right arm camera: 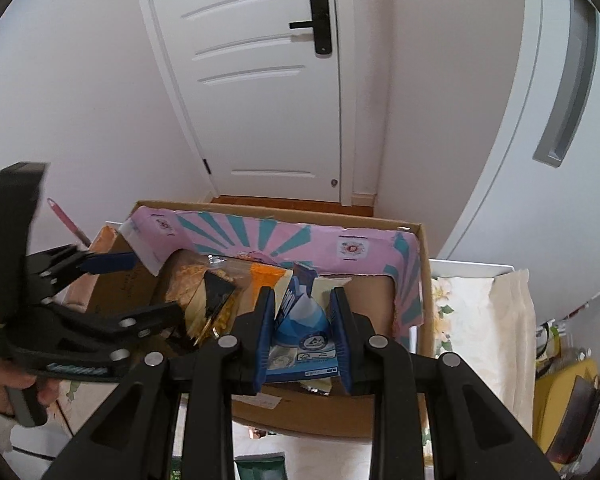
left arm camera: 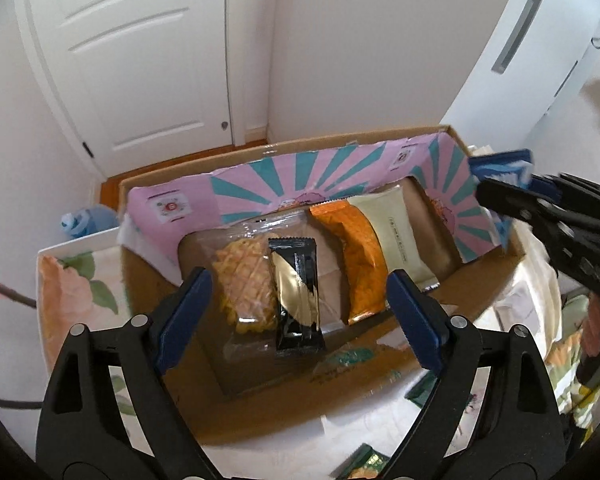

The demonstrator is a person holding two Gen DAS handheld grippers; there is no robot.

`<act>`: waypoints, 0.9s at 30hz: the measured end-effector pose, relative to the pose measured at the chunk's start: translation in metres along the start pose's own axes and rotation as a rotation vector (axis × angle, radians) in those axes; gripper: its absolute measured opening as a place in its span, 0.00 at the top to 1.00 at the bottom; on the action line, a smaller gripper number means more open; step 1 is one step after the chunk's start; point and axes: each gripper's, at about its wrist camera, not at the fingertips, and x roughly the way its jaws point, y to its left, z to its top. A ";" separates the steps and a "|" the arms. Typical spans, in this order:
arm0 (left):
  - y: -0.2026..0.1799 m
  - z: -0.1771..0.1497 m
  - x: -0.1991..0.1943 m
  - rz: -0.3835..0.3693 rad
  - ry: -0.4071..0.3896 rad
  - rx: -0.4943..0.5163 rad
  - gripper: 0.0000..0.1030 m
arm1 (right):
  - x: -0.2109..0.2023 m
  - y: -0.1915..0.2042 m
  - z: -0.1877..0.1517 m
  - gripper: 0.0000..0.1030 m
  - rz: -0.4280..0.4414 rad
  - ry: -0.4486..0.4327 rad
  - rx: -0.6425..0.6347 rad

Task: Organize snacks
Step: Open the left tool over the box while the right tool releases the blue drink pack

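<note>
A cardboard box [left arm camera: 260, 412] with a pink and teal liner [left arm camera: 300, 180] holds a row of snacks: a clear bag with a waffle [left arm camera: 244, 284], a black and gold packet [left arm camera: 298, 296], an orange packet [left arm camera: 360, 264] and a cream packet [left arm camera: 400, 240]. My left gripper [left arm camera: 300, 320] is open and empty just above the black packet. My right gripper [right arm camera: 304, 332] is shut on a blue and white snack carton [right arm camera: 304, 336] and holds it over the box's right part. The carton also shows in the left wrist view [left arm camera: 500, 166].
The box [right arm camera: 426, 280] rests on a floral cloth [right arm camera: 480, 320]. Green packets [left arm camera: 364, 460] lie on the cloth in front of the box. A yellow item [right arm camera: 560, 400] lies at the right. A white door [right arm camera: 260, 100] and a white cabinet [right arm camera: 540, 120] stand behind.
</note>
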 end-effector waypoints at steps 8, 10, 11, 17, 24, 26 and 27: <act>0.006 -0.007 -0.024 0.005 -0.034 -0.022 0.15 | 0.034 -0.014 0.011 0.75 -0.028 0.066 0.022; 0.006 -0.008 -0.026 0.019 -0.035 -0.017 0.15 | 0.043 -0.018 0.011 0.75 -0.032 0.083 0.040; 0.006 -0.009 -0.027 0.024 -0.038 -0.016 0.15 | 0.048 -0.020 0.011 0.75 -0.037 0.091 0.052; 0.007 -0.014 -0.030 0.045 -0.049 -0.017 0.14 | 0.060 -0.029 0.011 0.41 -0.058 0.103 0.079; 0.004 -0.020 -0.045 0.056 -0.074 -0.042 0.14 | 0.030 -0.034 0.009 0.34 -0.033 0.039 0.097; 0.002 -0.021 -0.055 0.066 -0.089 -0.052 0.14 | 0.016 -0.034 0.008 0.34 -0.028 0.018 0.092; -0.001 -0.022 -0.061 0.075 -0.100 -0.058 0.14 | 0.010 -0.034 0.009 0.34 -0.027 0.010 0.089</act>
